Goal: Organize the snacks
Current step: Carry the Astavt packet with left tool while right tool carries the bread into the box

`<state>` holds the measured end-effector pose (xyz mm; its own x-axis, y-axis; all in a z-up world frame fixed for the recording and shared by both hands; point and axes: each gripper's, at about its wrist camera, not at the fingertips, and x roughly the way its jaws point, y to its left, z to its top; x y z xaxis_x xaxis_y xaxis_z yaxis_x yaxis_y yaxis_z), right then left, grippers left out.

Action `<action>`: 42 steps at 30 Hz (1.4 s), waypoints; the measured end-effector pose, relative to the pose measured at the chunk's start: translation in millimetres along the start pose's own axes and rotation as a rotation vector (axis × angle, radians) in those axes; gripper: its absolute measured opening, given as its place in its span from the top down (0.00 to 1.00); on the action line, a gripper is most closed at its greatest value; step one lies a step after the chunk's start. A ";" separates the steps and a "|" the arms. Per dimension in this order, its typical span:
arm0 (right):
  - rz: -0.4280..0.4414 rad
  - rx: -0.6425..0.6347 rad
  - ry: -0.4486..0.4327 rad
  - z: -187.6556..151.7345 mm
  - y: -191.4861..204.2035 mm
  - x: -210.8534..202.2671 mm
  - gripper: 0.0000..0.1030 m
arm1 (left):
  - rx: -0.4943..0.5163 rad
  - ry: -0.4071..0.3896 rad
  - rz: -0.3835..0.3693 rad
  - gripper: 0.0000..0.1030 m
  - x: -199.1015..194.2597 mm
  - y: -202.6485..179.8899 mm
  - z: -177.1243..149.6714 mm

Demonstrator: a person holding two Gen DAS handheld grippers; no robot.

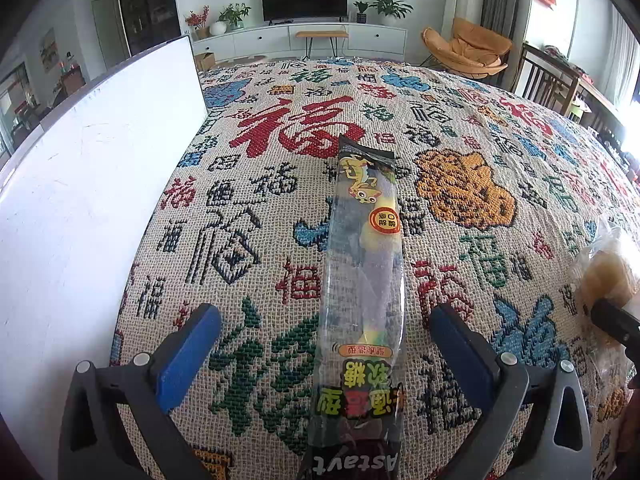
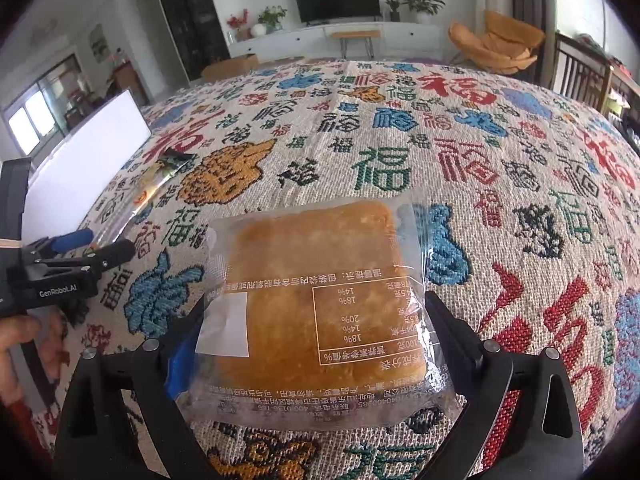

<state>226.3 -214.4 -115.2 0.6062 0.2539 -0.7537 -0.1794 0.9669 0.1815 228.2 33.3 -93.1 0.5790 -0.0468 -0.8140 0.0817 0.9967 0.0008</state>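
While jaws gape, bread pack lies btwn right gripper fingers.

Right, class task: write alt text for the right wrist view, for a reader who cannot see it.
A square golden pastry in a clear plastic wrapper lies on a woven cloth patterned with Chinese characters, between the wide-open right tongs. At left are the left tongs and a white board.
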 end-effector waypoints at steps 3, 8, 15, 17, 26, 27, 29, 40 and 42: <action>0.000 0.000 0.000 0.0 -0.2 -0.2 0.05 | 0.000 0.000 0.000 0.00 0.0 0.0 0.0; 0.000 0.000 0.000 0.0 -0.5 -0.5 0.05 | 0.000 0.000 0.000 0.00 0.0 0.0 0.0; 0.001 0.000 0.000 -0.1 -0.6 -0.7 0.05 | 0.000 0.000 0.000 0.00 0.0 0.0 0.0; 0.001 0.000 0.000 -0.2 -0.8 -0.8 0.05 | 0.000 0.000 0.000 0.00 0.0 0.0 0.0; 0.001 0.001 0.000 -0.3 -0.7 -0.8 0.05 | 0.000 0.000 0.000 0.00 0.1 -0.1 -0.1; 0.001 0.001 0.000 -0.2 -0.6 -0.7 0.05 | 0.000 0.000 0.000 0.00 0.0 0.0 0.0; 0.001 0.001 0.000 -0.2 -0.7 -0.8 0.05 | 0.000 0.000 0.000 0.00 0.0 0.0 0.0; 0.001 0.001 0.000 -0.1 -0.6 -0.6 0.05 | 0.007 0.010 0.000 0.00 0.2 -0.4 0.3; 0.001 0.001 0.000 -0.1 -0.7 -0.6 0.05 | 0.022 0.039 -0.020 0.12 -1.8 -1.5 3.0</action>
<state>226.0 -215.2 -114.9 0.6061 0.2552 -0.7533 -0.1796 0.9666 0.1829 229.4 31.7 -89.9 0.5446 -0.0636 -0.8363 0.1109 0.9938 -0.0034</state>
